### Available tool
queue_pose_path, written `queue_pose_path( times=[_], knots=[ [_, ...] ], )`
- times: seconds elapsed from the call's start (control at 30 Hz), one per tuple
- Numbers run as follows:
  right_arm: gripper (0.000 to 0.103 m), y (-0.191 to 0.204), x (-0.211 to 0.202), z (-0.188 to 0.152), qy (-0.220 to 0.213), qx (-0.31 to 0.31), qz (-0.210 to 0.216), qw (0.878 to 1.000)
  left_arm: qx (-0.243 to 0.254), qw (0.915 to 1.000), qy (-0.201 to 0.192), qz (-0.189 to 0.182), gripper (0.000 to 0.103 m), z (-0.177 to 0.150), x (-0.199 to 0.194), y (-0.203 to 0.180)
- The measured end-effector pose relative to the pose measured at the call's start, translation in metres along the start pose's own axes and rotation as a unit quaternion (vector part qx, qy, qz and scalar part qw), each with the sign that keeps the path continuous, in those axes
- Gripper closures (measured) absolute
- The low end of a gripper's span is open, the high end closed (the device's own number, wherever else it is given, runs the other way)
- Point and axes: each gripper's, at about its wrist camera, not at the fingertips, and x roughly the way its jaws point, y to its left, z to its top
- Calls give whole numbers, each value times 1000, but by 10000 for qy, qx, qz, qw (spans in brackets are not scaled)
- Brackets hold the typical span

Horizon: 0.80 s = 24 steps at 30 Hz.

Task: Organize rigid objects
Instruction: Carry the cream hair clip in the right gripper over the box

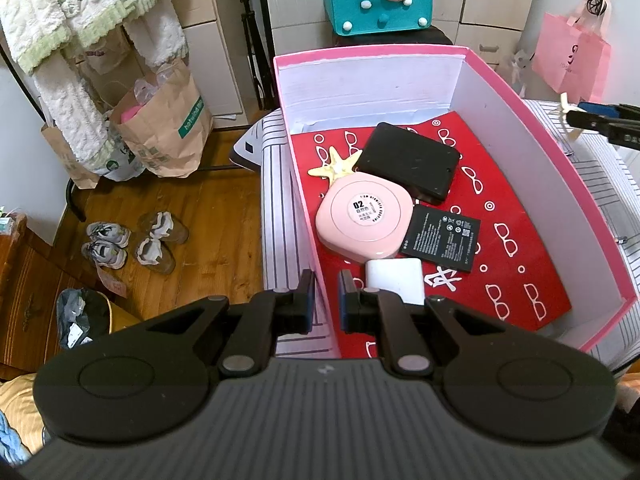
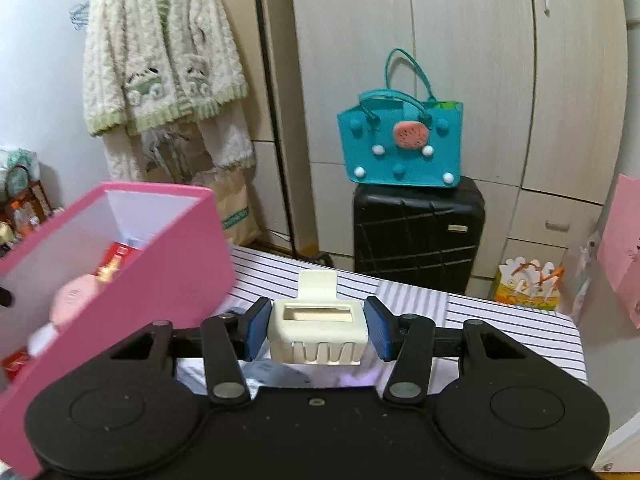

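Left wrist view first: the pink box (image 1: 440,60) sits on the striped counter (image 1: 276,220) and takes up most of the surface, its left wall running close to the counter's left edge. Inside, on a red liner with white glasses printed on it, there's a pink round case (image 1: 362,220) in the middle, a cream starfish (image 1: 334,166) tucked just behind it, a black flat case (image 1: 410,162) toward the far wall, a black battery (image 1: 442,238) just right of the pink one, and a white block (image 1: 394,282) at the near end. The left claw (image 1: 325,300) straddles the box's near left wall, one finger outside and one inside, with only a narrow gap between them and nothing held. The right claw (image 1: 600,122) pokes in at the right edge of the frame, beyond the box's right wall.

Right wrist view: the right claw (image 2: 318,326) is spread apart with a cream plastic holder (image 2: 318,328) sitting between its blue pads (image 2: 256,328), small gaps on both sides, so not clamped. The holder rests on the counter (image 2: 500,316), right of the pink box (image 2: 180,272), closer to the counter's near edge than its far one. A teal bag (image 2: 400,148) on a black suitcase (image 2: 416,236) stands beyond the far edge.
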Motion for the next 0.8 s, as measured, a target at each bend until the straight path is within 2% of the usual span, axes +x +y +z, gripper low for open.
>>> queue_pose_path(
  times=[0.13, 0.27, 0.47, 0.63, 0.8],
  knots=[
    [47, 14, -19, 8, -83, 37, 275, 9996, -9, 10000, 36, -45, 92, 0, 0, 2],
    [47, 32, -38, 17, -145, 64, 562, 9983, -69, 9995, 231, -191, 92, 1, 2, 7],
    [47, 74, -63, 32, -166, -189, 1311, 9911, 20, 9986, 459, -271, 92, -7, -1, 4],
    [46, 117, -59, 41, 155, -555, 2029, 9775, 40, 9984, 444, -344, 92, -15, -11, 4],
    [47, 160, -27, 40, 702, -825, 2436, 9638, 49, 9989, 348, -298, 92, -17, -12, 3]
  ],
)
